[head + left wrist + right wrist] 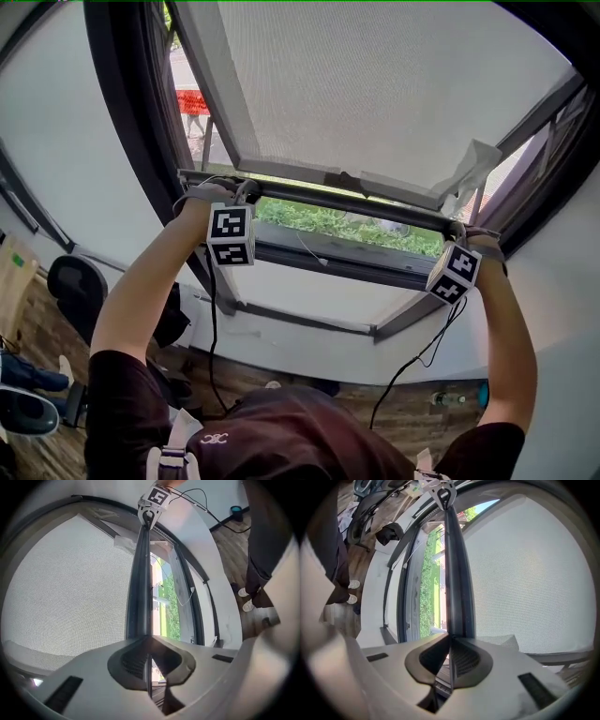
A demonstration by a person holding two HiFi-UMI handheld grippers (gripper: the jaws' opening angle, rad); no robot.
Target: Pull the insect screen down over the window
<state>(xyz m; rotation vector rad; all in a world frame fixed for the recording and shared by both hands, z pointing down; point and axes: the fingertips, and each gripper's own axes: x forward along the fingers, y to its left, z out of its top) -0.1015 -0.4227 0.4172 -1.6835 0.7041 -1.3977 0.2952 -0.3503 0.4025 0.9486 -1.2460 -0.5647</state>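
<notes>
The fine grey mesh insect screen (375, 84) hangs part-way down the opening. It ends in a long dark metal pull bar (356, 199) that runs straight away from each gripper's tips towards the other gripper.

The left gripper (244, 189) is at one end of that bar and the right gripper (457, 229) at the other. In the left gripper view the left gripper (149, 639) has its jaws pressed almost together, with the bar (139, 583) coming out from between them. The right gripper view shows the same at the right gripper (450, 641), where the bar (458, 583) starts at its tips. Each appears to pinch a thin lip of the bar rather than wrap round it.

The mesh looks light, soft and easily torn or creased, so it is no place to hold. The bar looks stiff and smooth, and it is the proper handle. A narrow lip gives little purchase, so a pinch could slide off.

With one hold at each end, an even pull should keep the bar level in the black window frame (141, 141). Uneven force would likely skew and jam it. Beyond and below both grippers a strip of window is uncovered, so the pull is not finished.
</notes>
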